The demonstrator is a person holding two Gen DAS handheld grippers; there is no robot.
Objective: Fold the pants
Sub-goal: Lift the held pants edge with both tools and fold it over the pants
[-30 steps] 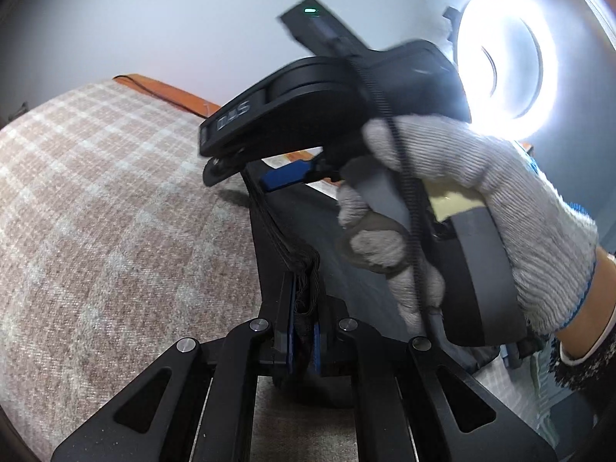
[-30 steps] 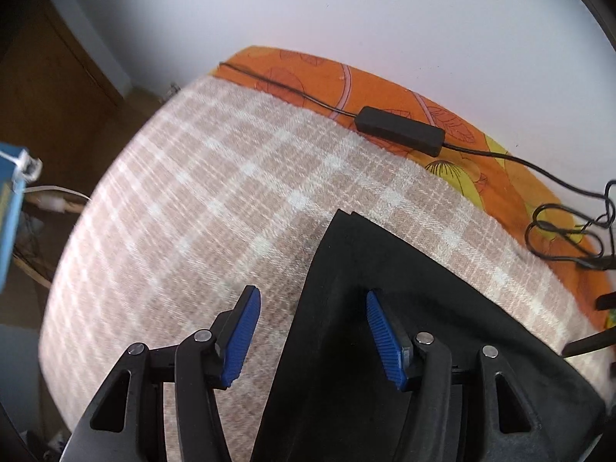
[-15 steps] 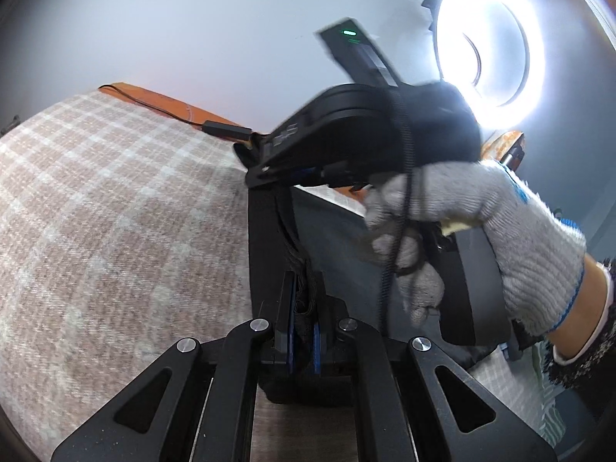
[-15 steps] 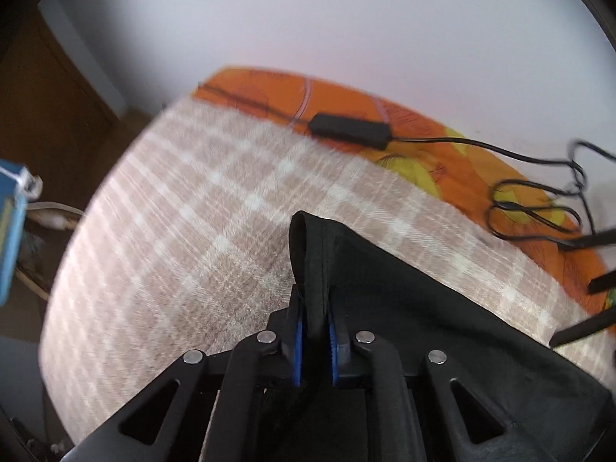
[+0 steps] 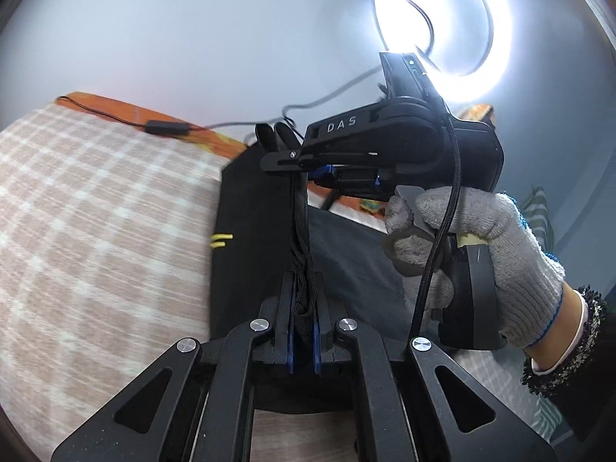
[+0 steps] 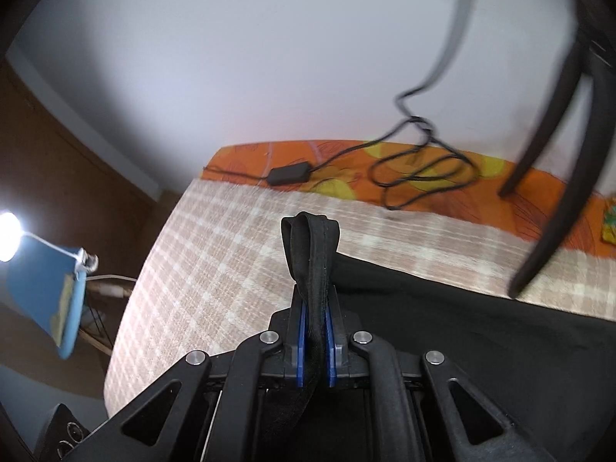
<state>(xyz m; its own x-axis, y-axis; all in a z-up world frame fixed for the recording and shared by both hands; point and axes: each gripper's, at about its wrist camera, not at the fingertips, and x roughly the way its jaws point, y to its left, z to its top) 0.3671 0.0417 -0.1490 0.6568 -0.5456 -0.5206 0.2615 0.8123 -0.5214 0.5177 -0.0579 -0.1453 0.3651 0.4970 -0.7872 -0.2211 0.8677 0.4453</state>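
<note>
Plaid bed cover [image 5: 96, 231]; "DAS"-marked right tool [image 5: 304, 171] clamping black pants [image 5: 250, 254].

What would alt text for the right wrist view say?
The right gripper is shut on a bunched edge of black pants above a checked blanket. Beyond lie an orange sheet and a looped black cable.

The pants [image 5: 250, 254] lie on the blanket [image 5: 96, 231] that covers the bed, lifted at one edge between both tongs. Behind the blanket, a cable box [image 6: 289, 174] and looped cord [image 6: 419, 177] rest on the sheet [image 6: 500, 208] along the wall.
</note>
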